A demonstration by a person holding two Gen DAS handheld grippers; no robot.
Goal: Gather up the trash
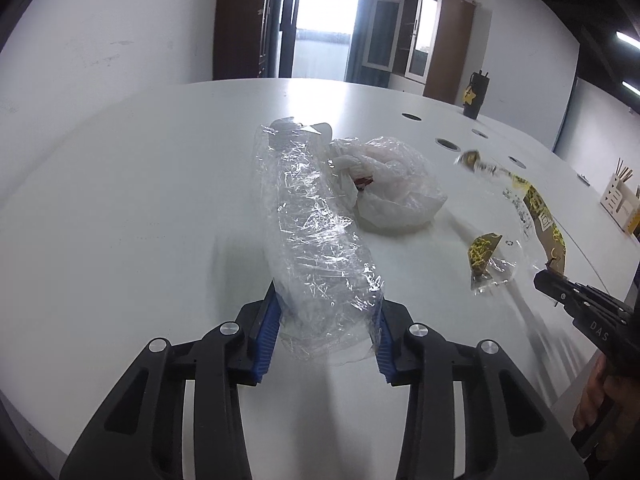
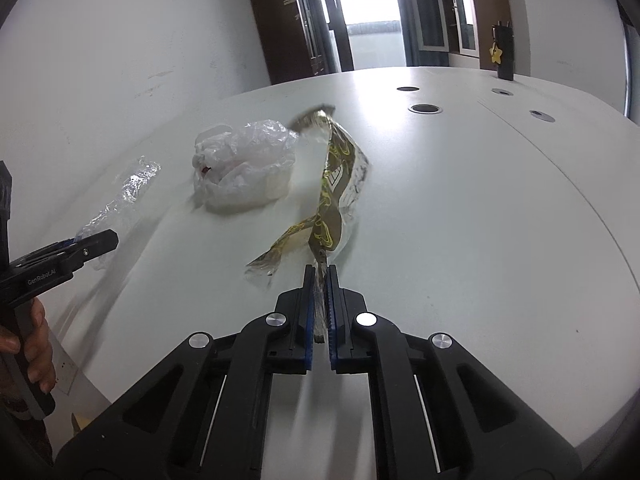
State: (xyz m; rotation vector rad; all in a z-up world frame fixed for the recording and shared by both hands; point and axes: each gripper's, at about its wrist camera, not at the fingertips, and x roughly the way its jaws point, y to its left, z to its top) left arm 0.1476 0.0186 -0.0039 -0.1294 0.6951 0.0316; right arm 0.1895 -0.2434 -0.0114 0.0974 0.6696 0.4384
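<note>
Here's the clear crinkled wrapper (image 1: 316,240), a long see-through sleeve running up the middle of the left wrist frame, its near end squeezed between the blue pads (image 1: 267,330) of the left gripper (image 1: 326,320), whose jaws stand partly apart with the film bunched between them. In the right wrist view that same wrapper (image 2: 124,196) lies at the left edge, with the left gripper (image 2: 94,246) coming in from the lower left, held by a hand (image 2: 36,344).

Over to the brown-and-yellow printed wrapper (image 2: 332,200): a twisted strip with clear film along its edges, rising from bottom centre towards the upper middle, far end blurred. The right gripper (image 2: 320,276) is clamped on its near tip, jaws almost together. From the left wrist view it sits at the right edge (image 1: 538,208), right gripper (image 1: 550,282) pinching its lower end.

Between the two lies a knotted white plastic bag (image 1: 394,192) on the white table (image 1: 120,200), touching the clear wrapper's side. Round cable holes (image 2: 425,109) dot the tabletop further back, a dark bottle with a yellow star tag (image 2: 503,54) stands at upper right, and a white holder (image 1: 618,200) sits at the far right edge.
</note>
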